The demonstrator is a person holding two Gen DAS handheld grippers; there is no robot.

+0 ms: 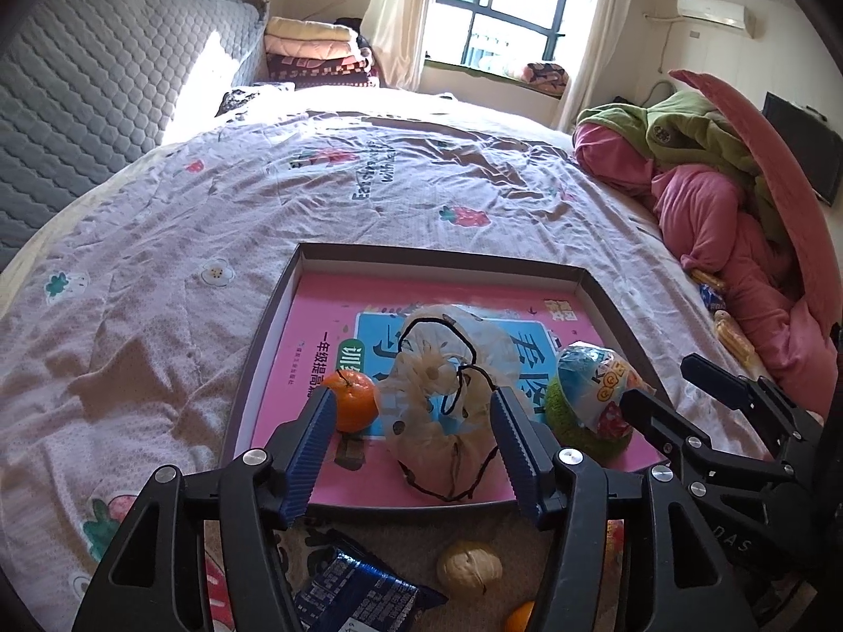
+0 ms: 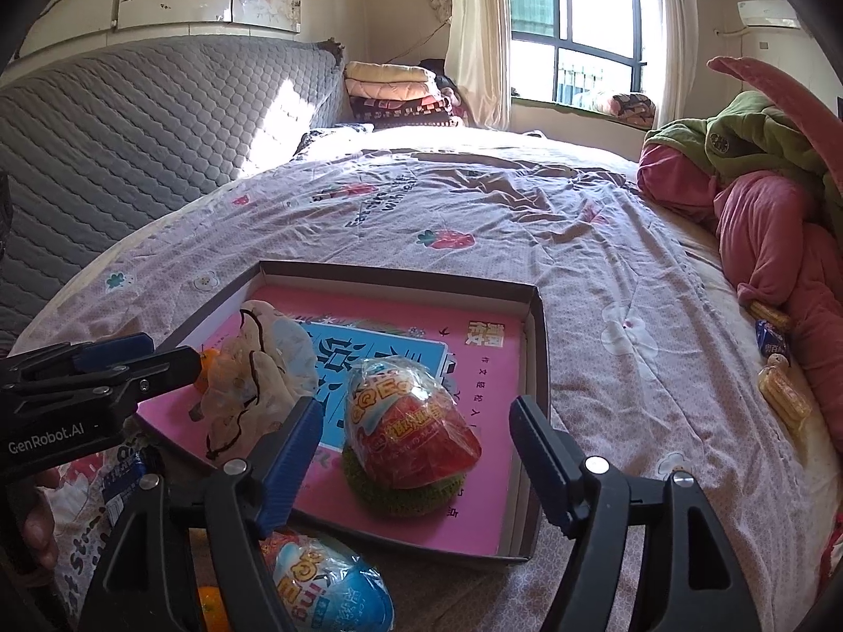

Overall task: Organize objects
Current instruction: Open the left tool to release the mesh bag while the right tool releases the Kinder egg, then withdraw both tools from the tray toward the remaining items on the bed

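A shallow brown box with a pink book cover as its floor lies on the bed. In it are an orange, a white drawstring pouch and a wrapped toy egg on a green base. My left gripper is open above the pouch, with nothing in it. My right gripper is open around the toy egg without gripping it. In front of the box lie a walnut, a blue snack packet, another orange and a second toy egg.
The bed has a pale floral sheet. A pile of pink and green bedding lies at the right with small wrapped snacks beside it. A grey quilted headboard stands at the left.
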